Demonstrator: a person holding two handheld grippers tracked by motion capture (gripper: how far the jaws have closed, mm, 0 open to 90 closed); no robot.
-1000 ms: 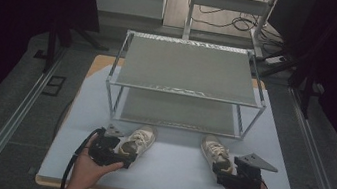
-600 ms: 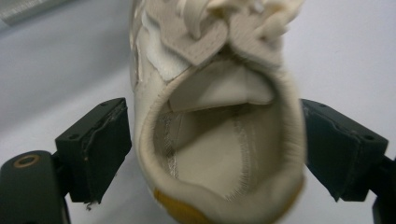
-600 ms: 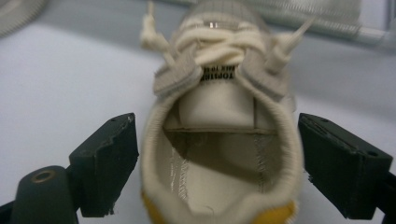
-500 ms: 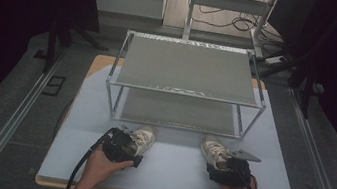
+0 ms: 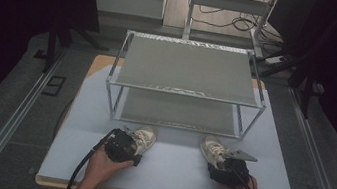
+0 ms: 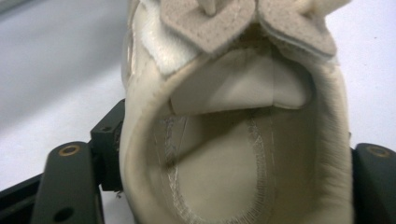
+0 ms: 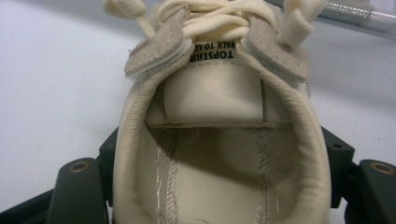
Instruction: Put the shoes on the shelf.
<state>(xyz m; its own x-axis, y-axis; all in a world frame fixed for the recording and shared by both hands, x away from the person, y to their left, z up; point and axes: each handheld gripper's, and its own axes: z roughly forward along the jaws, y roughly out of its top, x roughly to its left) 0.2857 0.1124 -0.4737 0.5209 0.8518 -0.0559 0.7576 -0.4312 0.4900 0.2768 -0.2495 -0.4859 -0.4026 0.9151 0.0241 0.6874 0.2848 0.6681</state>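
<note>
Two cream shoes are lying side by side on the table (image 5: 170,170), just in front of the rack (image 5: 185,84), toes toward it. I am holding the left gripper (image 5: 129,145) over the heel of the left shoe (image 5: 144,137), and in the left gripper view its black jaws are standing on either side of the heel collar (image 6: 233,140), flush against the outer walls; they have just been closing, with the shoe between them, and are now gripping it. I am holding the right gripper (image 5: 222,164) at the heel of the right shoe (image 5: 212,149) in the same way. In the right gripper view its jaws are flanking the collar (image 7: 219,140), having likewise just been closing, and are clamping the heel. Both soles are resting on the table.
</note>
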